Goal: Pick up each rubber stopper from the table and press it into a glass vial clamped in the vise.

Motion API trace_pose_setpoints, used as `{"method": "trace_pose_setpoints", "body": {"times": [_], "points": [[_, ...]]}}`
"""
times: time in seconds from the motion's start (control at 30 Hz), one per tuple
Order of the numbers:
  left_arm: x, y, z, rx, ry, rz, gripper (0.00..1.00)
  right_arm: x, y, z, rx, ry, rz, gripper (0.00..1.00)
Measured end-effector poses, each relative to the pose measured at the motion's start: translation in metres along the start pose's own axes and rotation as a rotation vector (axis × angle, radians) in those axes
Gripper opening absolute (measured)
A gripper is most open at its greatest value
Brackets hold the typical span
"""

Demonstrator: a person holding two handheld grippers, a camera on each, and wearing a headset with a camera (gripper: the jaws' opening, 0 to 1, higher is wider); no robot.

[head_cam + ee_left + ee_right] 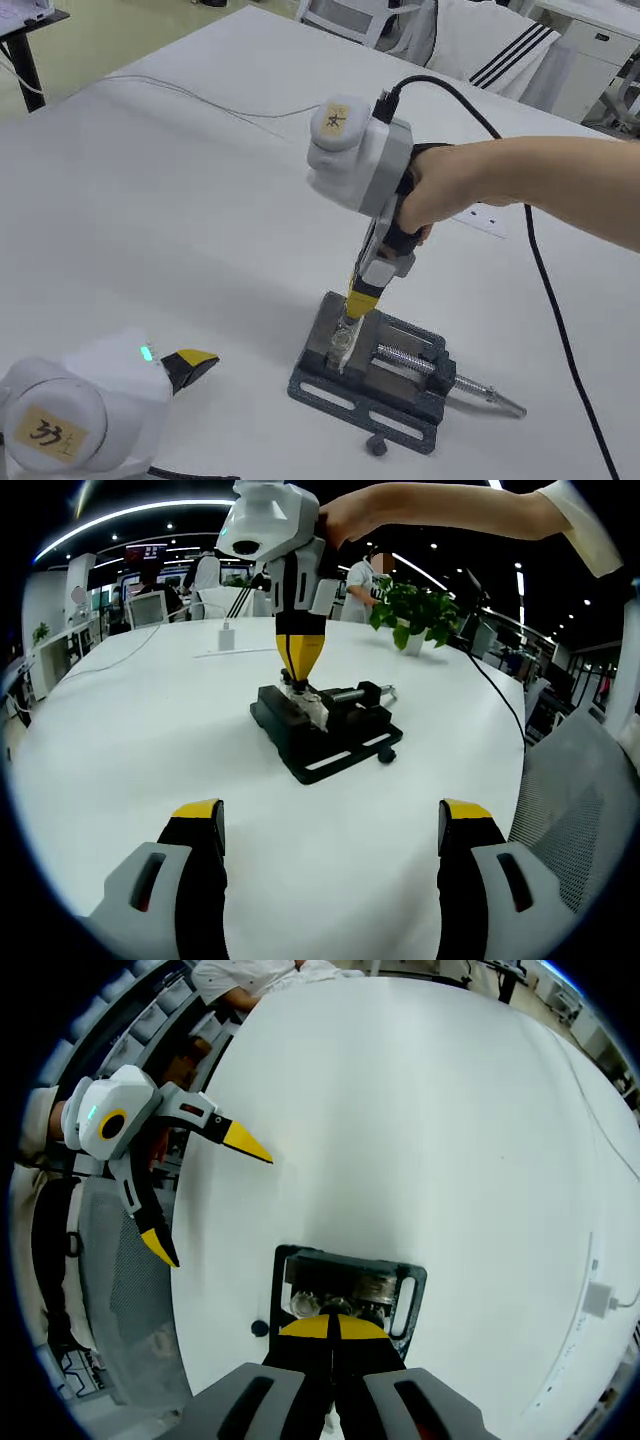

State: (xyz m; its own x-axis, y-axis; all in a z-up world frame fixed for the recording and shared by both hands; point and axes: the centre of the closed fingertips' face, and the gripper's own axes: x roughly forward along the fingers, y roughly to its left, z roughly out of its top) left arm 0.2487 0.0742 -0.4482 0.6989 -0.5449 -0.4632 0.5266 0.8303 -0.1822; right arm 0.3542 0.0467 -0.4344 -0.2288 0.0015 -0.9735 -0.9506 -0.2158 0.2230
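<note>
Right tongs [356, 306], pressed together, stand tip-down on the vial [342, 344] clamped in the vise [400, 388]; any stopper hidden beneath; tilted force could crack glass; left tongs [330, 820] hang spread above the bench [150, 200].

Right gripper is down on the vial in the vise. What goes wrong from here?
Right gripper bears on the glass vial: too much force may crack it.
Its shut jaws hide the vial mouth, so a crooked seat may pass unseen.
Left gripper is open, away from the vise, which may slide.
</note>
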Motion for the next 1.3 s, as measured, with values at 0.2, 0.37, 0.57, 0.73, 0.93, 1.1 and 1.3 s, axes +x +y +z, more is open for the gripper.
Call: {"method": "trace_pose_setpoints", "body": {"times": [0.2, 0.37, 0.57, 0.73, 0.93, 1.1, 1.3], "points": [[-0.003, 0.001, 0.007, 0.017, -0.005, 0.007, 0.87, -0.002, 0.009, -0.001, -0.036, 0.002, 0.034, 0.0], [-0.008, -0.001, 0.012, 0.028, -0.01, 0.01, 0.87, -0.004, 0.01, -0.002, -0.082, -0.023, 0.015, 0.0], [-0.011, -0.005, 0.012, 0.035, -0.007, 0.011, 0.87, -0.005, 0.011, -0.004, -0.139, -0.08, -0.026, 0.0], [-0.011, -0.008, 0.011, 0.039, -0.002, 0.008, 0.87, -0.004, 0.006, -0.004, -0.158, -0.094, -0.055, 0.0], [-0.011, -0.009, 0.013, 0.046, -0.004, 0.007, 0.87, -0.004, 0.002, -0.003, -0.191, -0.113, -0.081, 0.0], [-0.011, -0.01, 0.015, 0.052, -0.004, 0.005, 0.87, -0.003, 0.002, -0.004, -0.207, -0.132, -0.097, 0.0], [-0.011, -0.011, 0.014, 0.058, 0.0, 0.002, 0.87, -0.002, 0.001, -0.005, -0.225, -0.148, -0.113, 0.0]]}}
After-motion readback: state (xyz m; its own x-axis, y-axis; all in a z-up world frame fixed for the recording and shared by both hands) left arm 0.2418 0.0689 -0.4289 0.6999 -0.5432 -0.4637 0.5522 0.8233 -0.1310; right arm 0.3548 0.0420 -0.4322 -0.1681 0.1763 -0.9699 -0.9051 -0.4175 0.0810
